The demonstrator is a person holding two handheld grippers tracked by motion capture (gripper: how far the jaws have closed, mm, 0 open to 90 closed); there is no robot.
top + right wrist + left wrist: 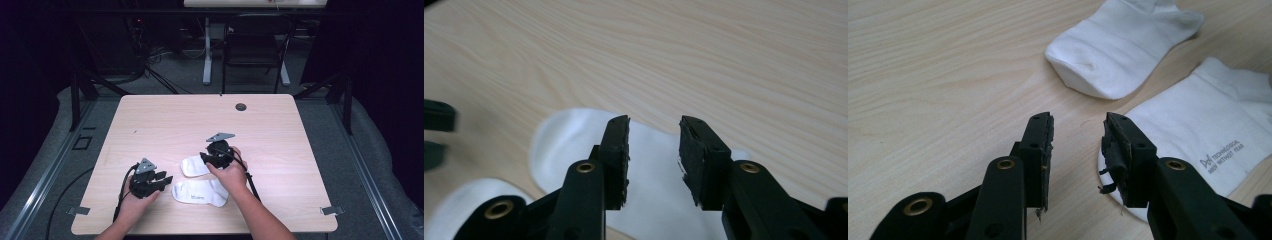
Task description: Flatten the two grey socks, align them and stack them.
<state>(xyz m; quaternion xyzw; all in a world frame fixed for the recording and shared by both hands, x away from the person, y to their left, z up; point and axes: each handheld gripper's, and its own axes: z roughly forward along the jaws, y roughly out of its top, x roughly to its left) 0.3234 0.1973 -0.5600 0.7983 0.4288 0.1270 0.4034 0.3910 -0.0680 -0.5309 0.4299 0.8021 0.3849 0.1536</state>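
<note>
Since both socks [200, 192] on the table [165, 125] look soft, light & floppy, pinch a cuff edge w/ each hand-held gripper [152, 181] – both half-open, holding nothing.

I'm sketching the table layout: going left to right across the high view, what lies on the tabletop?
left gripper → sock with grey print → plain white sock → right gripper

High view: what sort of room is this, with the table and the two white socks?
Probably a lab or recording studio, not a home: a bare wooden table ringed by black curtains, loose cables on the floor, an office chair behind.
</note>
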